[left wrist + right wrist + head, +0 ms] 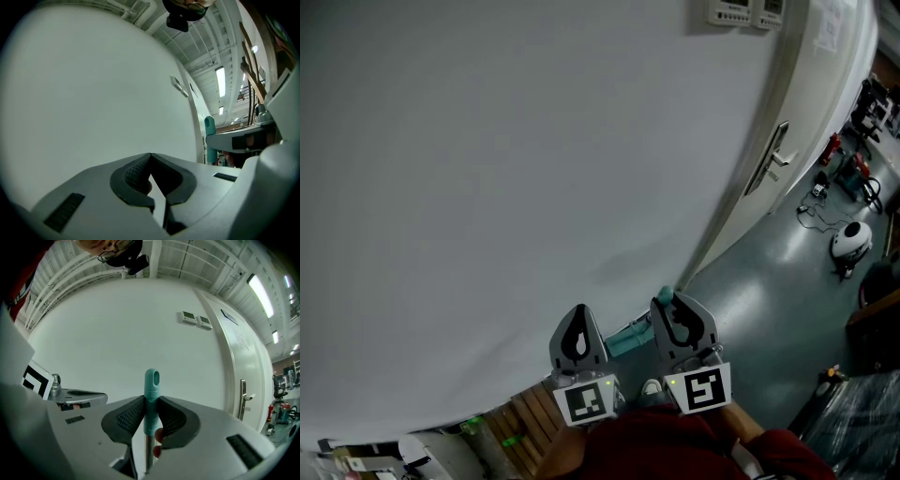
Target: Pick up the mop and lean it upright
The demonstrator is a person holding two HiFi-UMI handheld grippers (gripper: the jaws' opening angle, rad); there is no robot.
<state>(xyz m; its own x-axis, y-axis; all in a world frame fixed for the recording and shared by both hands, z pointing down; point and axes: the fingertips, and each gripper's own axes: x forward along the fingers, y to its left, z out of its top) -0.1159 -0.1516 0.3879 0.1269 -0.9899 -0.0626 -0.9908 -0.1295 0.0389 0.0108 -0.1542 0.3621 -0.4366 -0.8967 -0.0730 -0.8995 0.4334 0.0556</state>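
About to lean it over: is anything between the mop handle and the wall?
Nothing visible. The right gripper grips the mop handle at its teal end, and the wall straight ahead is bare. The wall panels and door sit off to the right.

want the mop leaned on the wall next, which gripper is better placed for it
Right. The right gripper is shut on the teal end of the mop handle, facing the wall; the left gripper is shut on nothing.
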